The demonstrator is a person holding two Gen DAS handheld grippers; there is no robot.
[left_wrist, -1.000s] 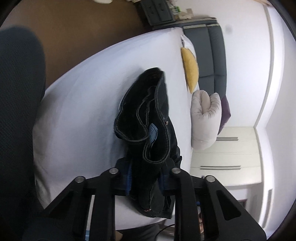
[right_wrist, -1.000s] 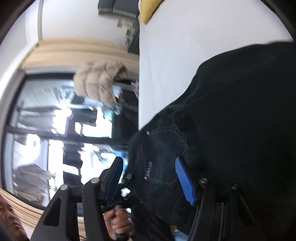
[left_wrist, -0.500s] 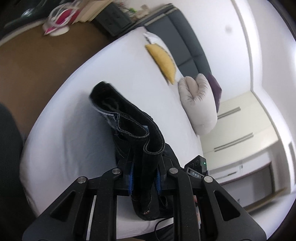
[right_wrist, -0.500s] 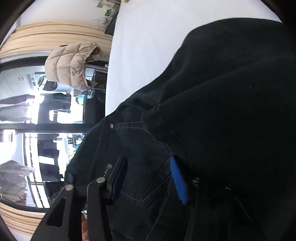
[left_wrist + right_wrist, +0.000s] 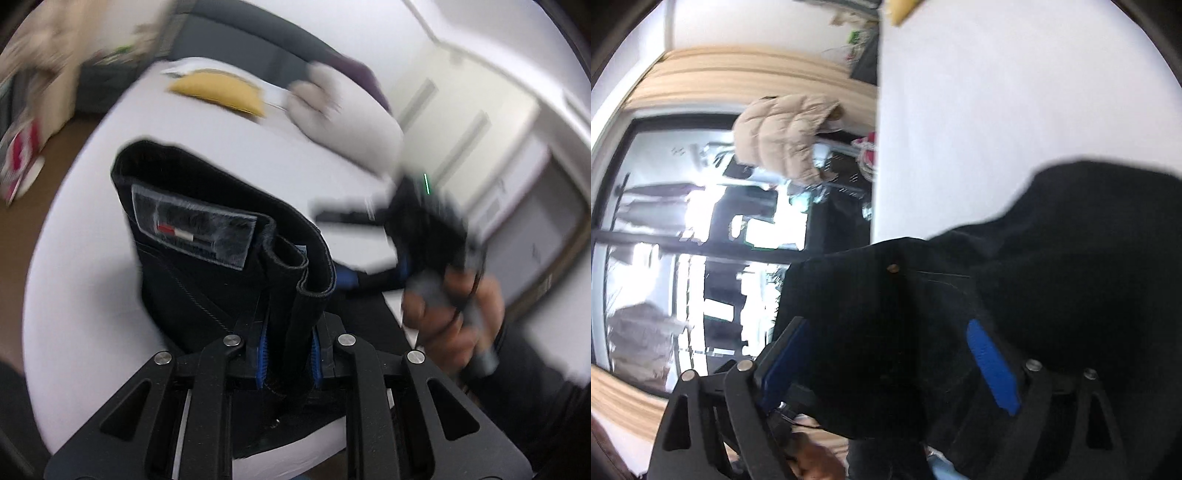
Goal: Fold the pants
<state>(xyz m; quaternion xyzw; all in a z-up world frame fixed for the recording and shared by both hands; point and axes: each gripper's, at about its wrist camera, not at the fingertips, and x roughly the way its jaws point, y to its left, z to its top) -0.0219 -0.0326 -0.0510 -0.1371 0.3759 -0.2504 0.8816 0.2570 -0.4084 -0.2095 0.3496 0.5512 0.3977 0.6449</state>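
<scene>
The black jeans (image 5: 207,266) are bunched on the white bed (image 5: 81,295), waistband label facing up. My left gripper (image 5: 288,354) is shut on a fold of the waistband, blue pads pressing the cloth. In the right wrist view the black jeans (image 5: 1052,277) fill the lower right. My right gripper (image 5: 890,354) has its jaws spread wide, blue pads (image 5: 991,373) showing, with denim lying between them. The right gripper (image 5: 424,229) also shows blurred in the left wrist view, held by a hand.
A yellow pillow (image 5: 221,92) and a pale grey pillow (image 5: 343,118) lie at the head of the bed by a dark headboard (image 5: 258,40). A beige puffer jacket (image 5: 786,136) hangs near a window. White wardrobe (image 5: 498,155) stands to the right.
The left gripper has swung, turning the waistband so its label faces the camera. The right gripper has pulled back a little from the jeans and now appears in the left wrist view.
</scene>
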